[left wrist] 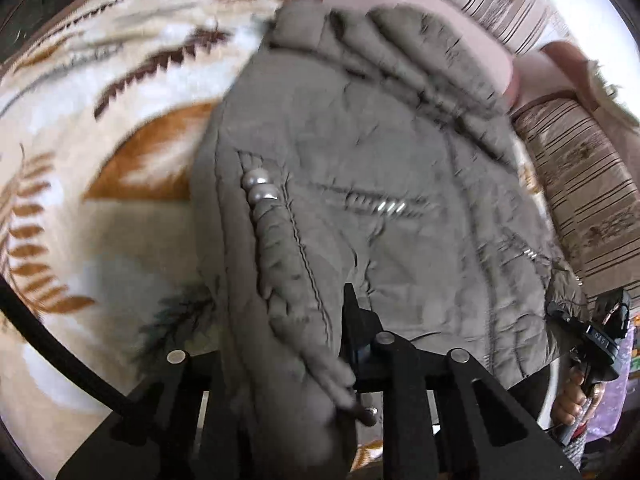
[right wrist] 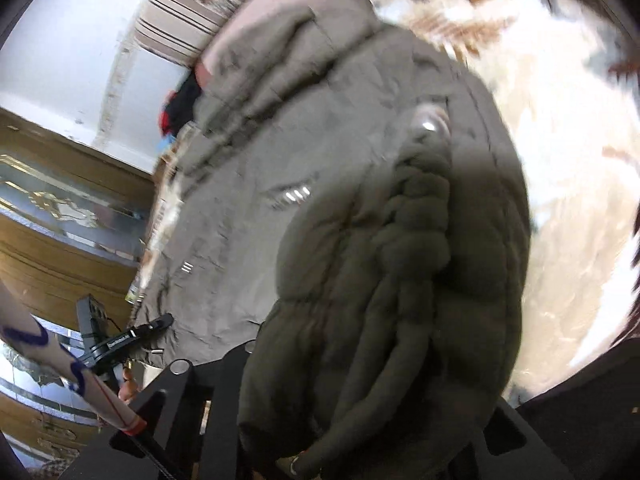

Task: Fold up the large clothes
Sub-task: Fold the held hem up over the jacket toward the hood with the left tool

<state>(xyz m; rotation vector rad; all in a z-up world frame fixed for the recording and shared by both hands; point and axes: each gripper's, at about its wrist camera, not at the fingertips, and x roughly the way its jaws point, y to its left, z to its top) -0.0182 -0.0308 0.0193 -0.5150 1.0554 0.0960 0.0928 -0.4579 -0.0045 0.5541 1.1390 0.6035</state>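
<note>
A grey-olive padded jacket (left wrist: 380, 160) with pearl-like buttons (left wrist: 258, 188) lies spread on a patterned blanket (left wrist: 120, 120). My left gripper (left wrist: 296, 340) is shut on a bunched edge of the jacket; one black finger (left wrist: 354, 312) shows and cloth hides the other. The right gripper (left wrist: 560, 316) grips the jacket's corner at the far right, with a hand (left wrist: 572, 400) on its handle. In the right wrist view the jacket (right wrist: 300, 140) drapes thickly over my right gripper (right wrist: 340, 360) and hides its fingers. The left gripper (right wrist: 160, 322) pinches the hem at lower left.
A striped sofa cushion (left wrist: 580, 184) borders the blanket on one side. The blanket (right wrist: 560, 160) stretches beyond the jacket. A wooden cabinet with glass panels (right wrist: 60, 260) stands past the edge. Dark and red clothes (right wrist: 180, 108) lie near the jacket's far end. A patterned sleeve (right wrist: 60, 360) crosses the corner.
</note>
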